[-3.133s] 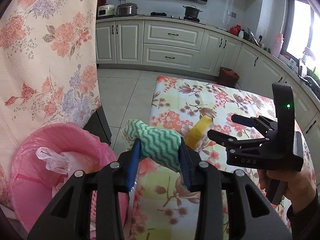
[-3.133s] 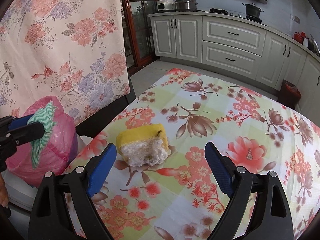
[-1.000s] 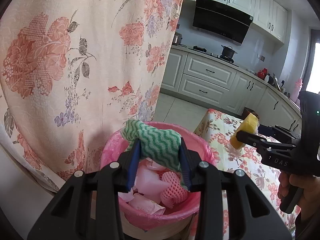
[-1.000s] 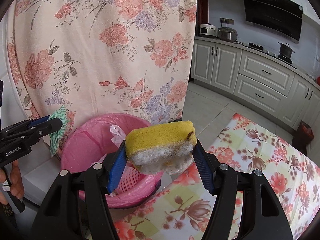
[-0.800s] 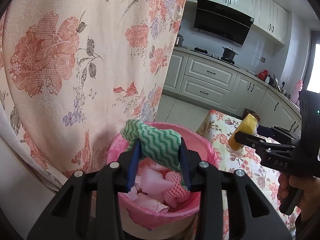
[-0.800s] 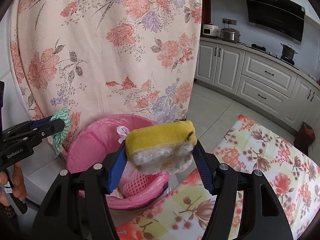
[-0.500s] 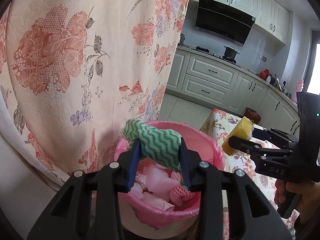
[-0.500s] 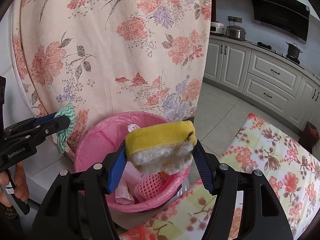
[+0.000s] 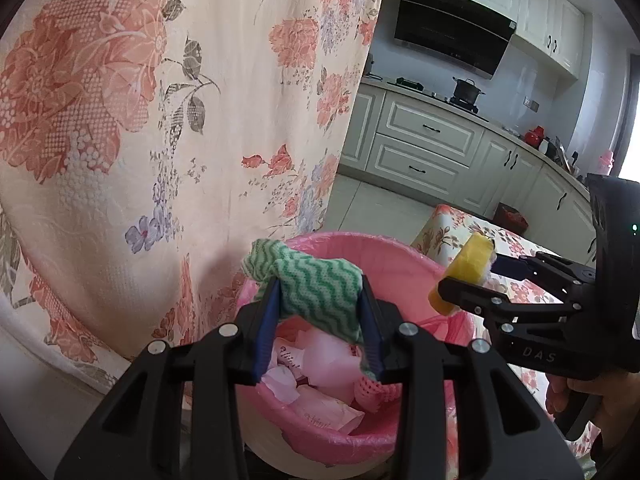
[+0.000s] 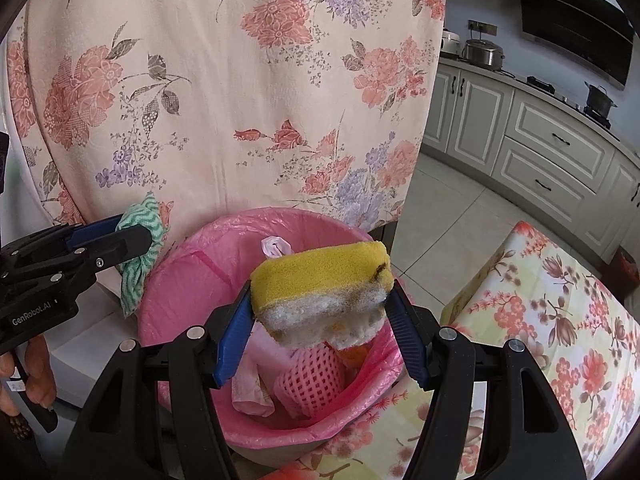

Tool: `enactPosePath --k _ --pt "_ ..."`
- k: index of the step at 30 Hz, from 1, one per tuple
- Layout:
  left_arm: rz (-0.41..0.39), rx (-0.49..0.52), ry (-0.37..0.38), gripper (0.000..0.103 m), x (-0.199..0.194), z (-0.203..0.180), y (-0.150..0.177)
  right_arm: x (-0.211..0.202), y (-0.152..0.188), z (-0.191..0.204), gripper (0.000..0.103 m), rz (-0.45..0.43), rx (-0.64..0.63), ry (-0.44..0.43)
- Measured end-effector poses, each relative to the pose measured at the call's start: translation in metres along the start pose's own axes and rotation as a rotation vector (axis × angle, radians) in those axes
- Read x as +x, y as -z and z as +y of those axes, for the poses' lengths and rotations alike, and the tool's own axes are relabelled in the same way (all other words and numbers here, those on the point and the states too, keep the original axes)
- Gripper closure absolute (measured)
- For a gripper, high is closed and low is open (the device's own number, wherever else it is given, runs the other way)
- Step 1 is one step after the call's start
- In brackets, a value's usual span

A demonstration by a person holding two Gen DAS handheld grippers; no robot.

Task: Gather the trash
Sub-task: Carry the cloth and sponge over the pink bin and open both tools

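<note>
Right wrist view shows the pink-lined round trash bin holding a pink foam net and wrappers, the right hand-held gripper pinching a yellow sponge above it, the left hand-held gripper clamping a green zigzag cloth.

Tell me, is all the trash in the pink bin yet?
Not quite. Some is: a pink foam net and crumpled wrappers lie in the pink-lined trash bin. The left gripper is clamping a green zigzag cloth and the right gripper a worn yellow sponge, both near or over the bin. Letting go of both is left.
</note>
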State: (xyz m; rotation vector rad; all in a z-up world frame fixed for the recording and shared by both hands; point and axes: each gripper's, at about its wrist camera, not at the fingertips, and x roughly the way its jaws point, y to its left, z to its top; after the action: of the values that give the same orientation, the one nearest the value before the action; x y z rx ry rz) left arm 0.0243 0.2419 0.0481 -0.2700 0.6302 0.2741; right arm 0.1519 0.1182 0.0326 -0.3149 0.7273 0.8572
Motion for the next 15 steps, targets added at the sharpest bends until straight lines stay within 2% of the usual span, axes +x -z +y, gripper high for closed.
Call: enactPosePath --k 15 --pt "0.041 0.01 -0.021 0.066 0.026 0.002 -0.008 0.023 -0.01 -0.009 0.041 0.043 0.023 0.006"
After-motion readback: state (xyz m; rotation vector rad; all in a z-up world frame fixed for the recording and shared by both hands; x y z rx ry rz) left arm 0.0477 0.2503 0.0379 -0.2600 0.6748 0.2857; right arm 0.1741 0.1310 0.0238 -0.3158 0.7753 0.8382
